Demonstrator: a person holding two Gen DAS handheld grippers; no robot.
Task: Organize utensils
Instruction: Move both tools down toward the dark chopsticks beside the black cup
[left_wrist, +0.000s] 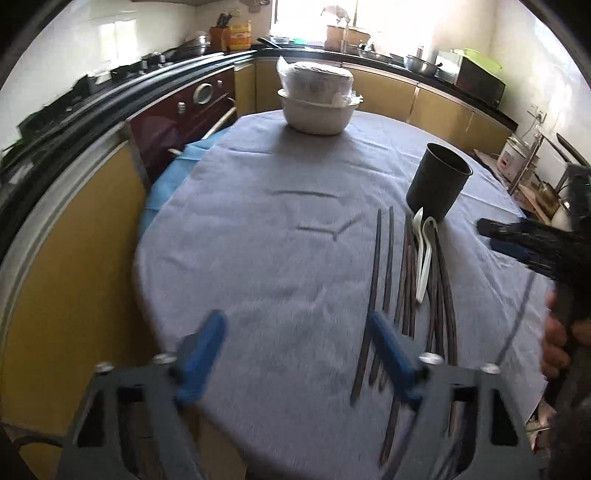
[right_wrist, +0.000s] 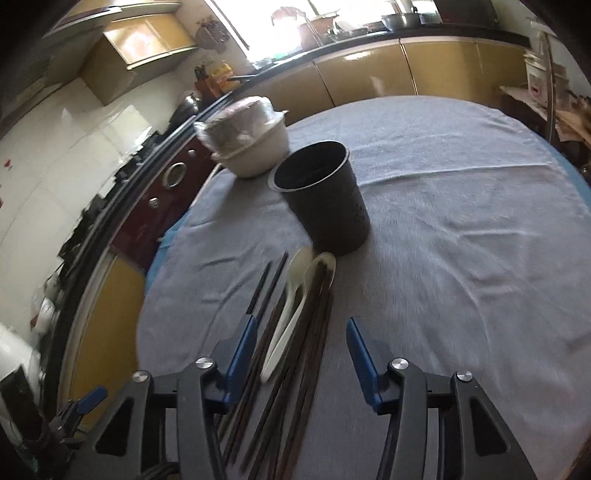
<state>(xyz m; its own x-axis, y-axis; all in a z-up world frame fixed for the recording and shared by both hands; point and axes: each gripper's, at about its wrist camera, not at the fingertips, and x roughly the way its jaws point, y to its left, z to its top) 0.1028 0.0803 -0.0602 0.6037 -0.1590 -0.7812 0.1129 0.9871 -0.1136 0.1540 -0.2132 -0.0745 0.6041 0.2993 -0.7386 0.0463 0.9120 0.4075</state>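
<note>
Left wrist view: table (left_wrist: 258, 258) under grey cloth | white bowl (left_wrist: 317, 110) at far edge | black cup (left_wrist: 439, 181) upright, just beyond the chopsticks (left_wrist: 410, 280) and white spoons (left_wrist: 424, 254) lying together | my left tongs (left_wrist: 295, 332) wide open, empty | my right tongs (right_wrist: 301, 336) open, empty, over the chopstick bundle
</note>
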